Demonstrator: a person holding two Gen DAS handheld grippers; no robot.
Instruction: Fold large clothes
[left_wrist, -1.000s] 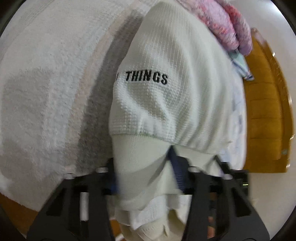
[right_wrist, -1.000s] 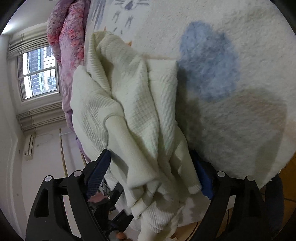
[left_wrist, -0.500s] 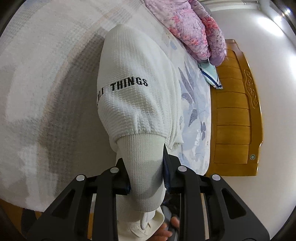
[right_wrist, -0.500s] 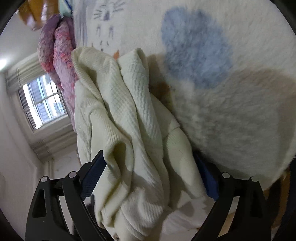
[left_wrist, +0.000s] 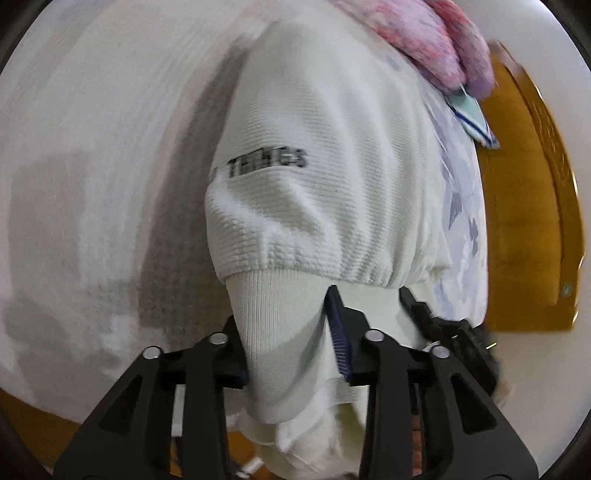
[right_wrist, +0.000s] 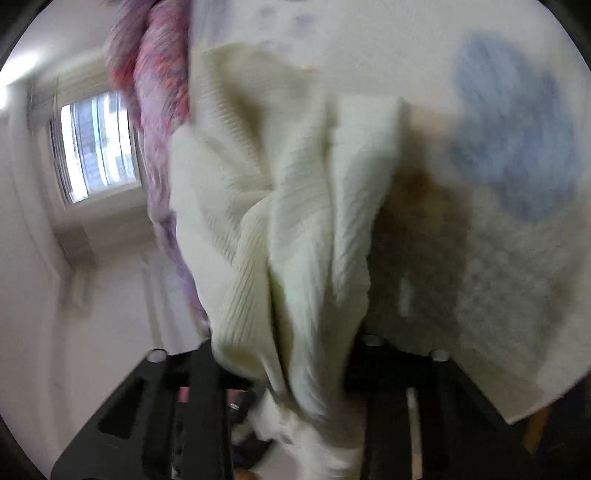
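Note:
A cream waffle-knit sweatshirt (left_wrist: 325, 155) with black lettering hangs over the bed. My left gripper (left_wrist: 286, 332) is shut on its ribbed cuff (left_wrist: 280, 317), which runs between the jaws. In the right wrist view the same sweatshirt (right_wrist: 288, 221) hangs bunched in folds, and my right gripper (right_wrist: 284, 354) is shut on that bunched fabric. The right view is blurred by motion. The right gripper's fingertips are hidden under the cloth.
A fluffy white blanket (left_wrist: 92, 147) with a blue patch (right_wrist: 517, 129) covers the bed. A pink and purple quilt (left_wrist: 443, 33) lies at the far side, also in the right view (right_wrist: 155, 74). A wooden headboard (left_wrist: 528, 206) stands at right. A window (right_wrist: 96, 147) is at left.
Both grippers have swung with the sweatshirt, blurring the views. The right gripper has closed on the bunched fabric. The left still holds the cuff, with more fabric spread around it.

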